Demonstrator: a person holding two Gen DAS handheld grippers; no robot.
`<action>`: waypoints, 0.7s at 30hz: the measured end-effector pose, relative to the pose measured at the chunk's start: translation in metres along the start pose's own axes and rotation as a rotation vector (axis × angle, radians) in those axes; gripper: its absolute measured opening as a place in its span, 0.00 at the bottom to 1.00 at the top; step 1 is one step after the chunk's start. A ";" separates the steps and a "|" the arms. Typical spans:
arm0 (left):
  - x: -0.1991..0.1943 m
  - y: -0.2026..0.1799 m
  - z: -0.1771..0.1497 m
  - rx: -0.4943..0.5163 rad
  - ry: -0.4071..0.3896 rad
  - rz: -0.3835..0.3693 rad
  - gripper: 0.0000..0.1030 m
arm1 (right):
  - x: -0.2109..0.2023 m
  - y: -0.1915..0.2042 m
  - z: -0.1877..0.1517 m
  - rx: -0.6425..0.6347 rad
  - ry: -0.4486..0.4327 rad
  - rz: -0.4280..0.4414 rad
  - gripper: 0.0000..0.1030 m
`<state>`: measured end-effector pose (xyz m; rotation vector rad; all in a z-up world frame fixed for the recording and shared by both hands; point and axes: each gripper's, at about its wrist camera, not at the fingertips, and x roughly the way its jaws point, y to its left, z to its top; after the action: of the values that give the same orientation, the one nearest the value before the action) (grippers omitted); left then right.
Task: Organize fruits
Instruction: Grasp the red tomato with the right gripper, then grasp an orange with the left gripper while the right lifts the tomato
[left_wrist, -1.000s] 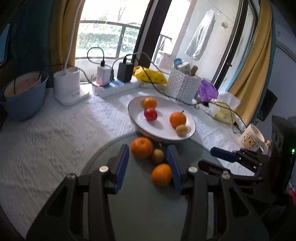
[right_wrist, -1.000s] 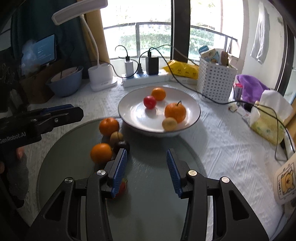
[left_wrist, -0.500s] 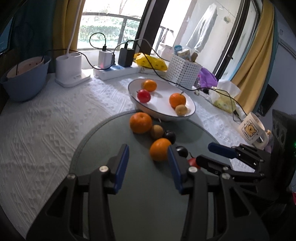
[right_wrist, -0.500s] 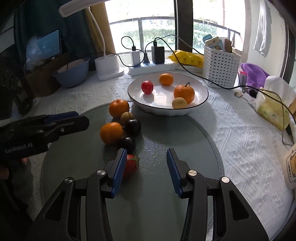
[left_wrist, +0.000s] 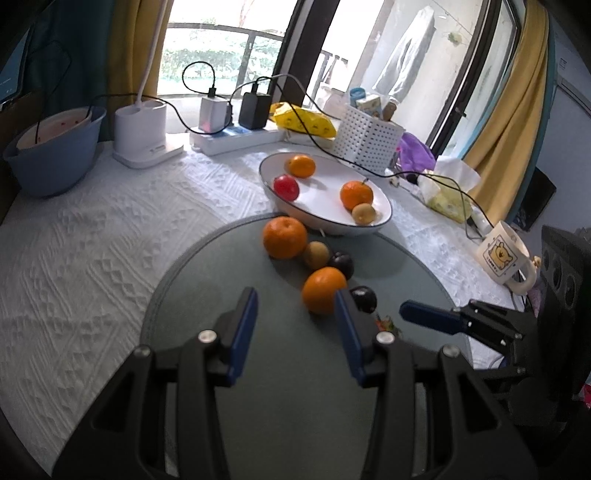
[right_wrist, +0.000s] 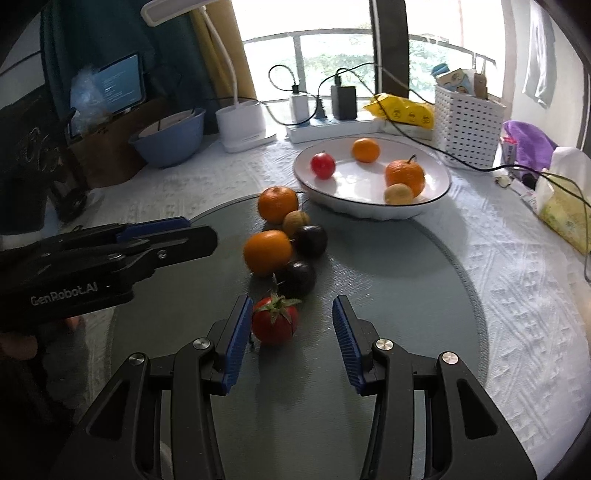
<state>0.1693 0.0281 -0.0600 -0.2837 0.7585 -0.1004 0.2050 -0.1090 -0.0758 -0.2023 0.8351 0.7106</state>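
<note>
Jaws spread (both) | tomato (right_wrist: 275, 323) — beside right gripper (right_wrist: 291, 341) left pad

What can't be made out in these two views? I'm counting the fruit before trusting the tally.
- Tomato: in the left wrist view only a sliver shows behind the left tool.
- Blue bowl: contents hidden by its rim in both views.
- White basket: wall hides most of what it holds.
- Left tool: seen side-on in the right wrist view, its gap unreadable there.
- Screen: text too small.
</note>
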 end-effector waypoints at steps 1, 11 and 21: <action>0.000 0.000 0.000 -0.001 0.000 0.001 0.43 | 0.001 0.002 -0.001 -0.006 0.004 0.007 0.46; 0.003 0.000 0.000 0.002 0.013 0.015 0.43 | 0.005 0.001 -0.003 -0.005 0.004 0.032 0.29; 0.024 -0.019 0.007 0.047 0.046 0.019 0.43 | -0.013 -0.025 0.001 0.025 -0.044 -0.001 0.29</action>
<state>0.1924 0.0070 -0.0656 -0.2298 0.8035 -0.1069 0.2162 -0.1337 -0.0679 -0.1640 0.8012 0.7011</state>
